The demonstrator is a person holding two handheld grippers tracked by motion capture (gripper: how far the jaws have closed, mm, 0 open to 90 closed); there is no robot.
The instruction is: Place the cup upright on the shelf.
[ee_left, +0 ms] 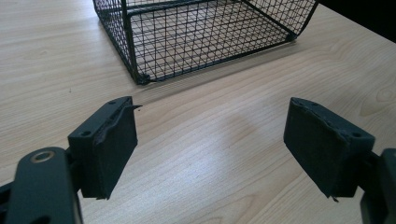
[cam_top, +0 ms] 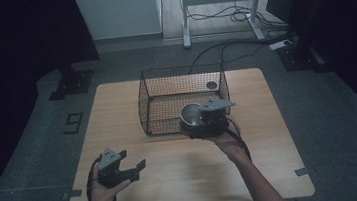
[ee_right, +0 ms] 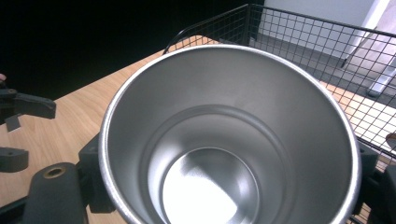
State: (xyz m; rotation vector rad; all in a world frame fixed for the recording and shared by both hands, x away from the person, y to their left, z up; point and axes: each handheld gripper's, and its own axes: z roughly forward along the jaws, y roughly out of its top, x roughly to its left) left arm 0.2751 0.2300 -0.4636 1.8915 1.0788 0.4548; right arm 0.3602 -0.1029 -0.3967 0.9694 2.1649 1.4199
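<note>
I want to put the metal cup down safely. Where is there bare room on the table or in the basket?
Bare wood lies left of the wire basket, and between it and the left gripper. The basket floor looks free except for a small round thing at its far right. It is crowded where the right gripper holds the cup.

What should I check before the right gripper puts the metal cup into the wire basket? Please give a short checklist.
1. Grip: right gripper is shut on the metal cup, jaws on both sides: ok.
2. Cup upright, mouth open upward, nothing inside: ok.
3. Cup above the wire basket rim: cannot tell; it is at the near right corner.
4. Basket floor free: mostly, one small round thing shows at the far right: cannot tell whether it lies inside.
5. Left gripper open, apart from the basket: ok.
</note>
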